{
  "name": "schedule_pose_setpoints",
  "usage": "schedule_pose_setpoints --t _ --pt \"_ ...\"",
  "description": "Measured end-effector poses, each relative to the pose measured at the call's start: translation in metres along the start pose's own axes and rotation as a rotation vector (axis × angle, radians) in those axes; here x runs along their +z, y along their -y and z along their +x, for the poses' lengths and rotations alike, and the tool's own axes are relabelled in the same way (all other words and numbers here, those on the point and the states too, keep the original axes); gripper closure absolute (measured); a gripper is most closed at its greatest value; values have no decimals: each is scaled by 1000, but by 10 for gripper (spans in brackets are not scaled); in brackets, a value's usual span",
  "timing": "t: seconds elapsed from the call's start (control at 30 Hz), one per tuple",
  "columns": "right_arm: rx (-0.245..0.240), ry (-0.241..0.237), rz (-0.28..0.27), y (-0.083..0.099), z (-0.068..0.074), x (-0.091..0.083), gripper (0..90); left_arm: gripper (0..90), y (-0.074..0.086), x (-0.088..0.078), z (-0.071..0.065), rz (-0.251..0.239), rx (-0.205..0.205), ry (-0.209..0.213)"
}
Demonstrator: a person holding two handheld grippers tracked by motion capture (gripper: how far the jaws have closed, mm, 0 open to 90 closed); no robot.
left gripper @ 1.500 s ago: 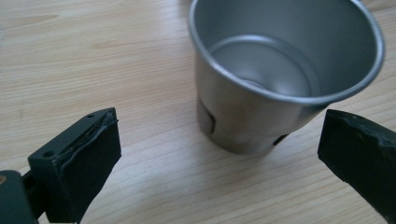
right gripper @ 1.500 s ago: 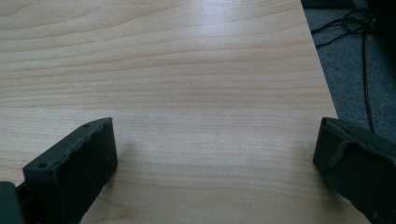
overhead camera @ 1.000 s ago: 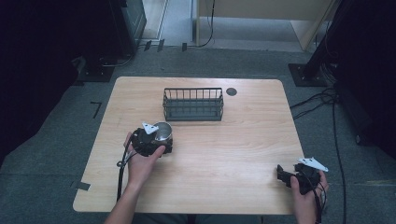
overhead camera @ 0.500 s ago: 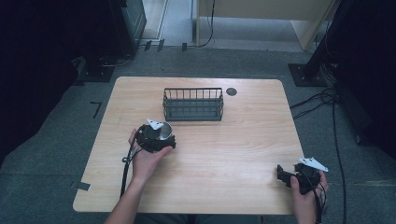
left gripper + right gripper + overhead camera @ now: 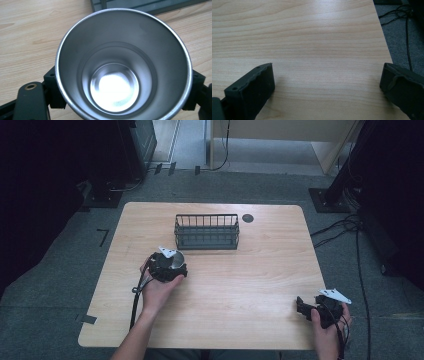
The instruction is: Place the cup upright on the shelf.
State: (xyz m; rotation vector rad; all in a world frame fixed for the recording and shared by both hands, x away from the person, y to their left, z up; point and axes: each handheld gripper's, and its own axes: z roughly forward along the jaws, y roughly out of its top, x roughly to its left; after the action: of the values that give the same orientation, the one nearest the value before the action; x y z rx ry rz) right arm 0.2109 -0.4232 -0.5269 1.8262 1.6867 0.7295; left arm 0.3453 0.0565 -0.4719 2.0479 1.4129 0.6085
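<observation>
The left tool (image 5: 170, 266), clamped on the cup (image 5: 122, 65), has edged nearer the basket (image 5: 206, 231); right tool (image 5: 312, 308) rests wide open, empty.

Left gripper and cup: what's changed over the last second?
The left gripper, shut on the steel cup, has carried it a little farther from the person and to the right, toward the wire basket. The right gripper stays open at the table's near right corner; the basket hasn't moved.

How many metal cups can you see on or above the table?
1. The steel cup sits between the jaws of the left gripper, just in front of the wire basket. The basket looks empty, and no other cup appears on the table.
</observation>
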Motion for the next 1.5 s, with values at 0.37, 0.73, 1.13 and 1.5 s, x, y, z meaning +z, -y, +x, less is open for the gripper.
schedule_pose_setpoints --t 0.37,0.73,1.13,1.5 --pt "1 0 0 0 0 0 0 192 -6 -18 3 -31 -4 41" --pt "5 3 -2 -1 0 1 0 192 -31 -35 4 -42 15 67" --pt "5 4 -2 -1 0 1 0 192 -57 -38 3 -50 27 92" --pt "5 3 -2 -1 0 1 0 192 -79 -39 -6 -68 46 98"
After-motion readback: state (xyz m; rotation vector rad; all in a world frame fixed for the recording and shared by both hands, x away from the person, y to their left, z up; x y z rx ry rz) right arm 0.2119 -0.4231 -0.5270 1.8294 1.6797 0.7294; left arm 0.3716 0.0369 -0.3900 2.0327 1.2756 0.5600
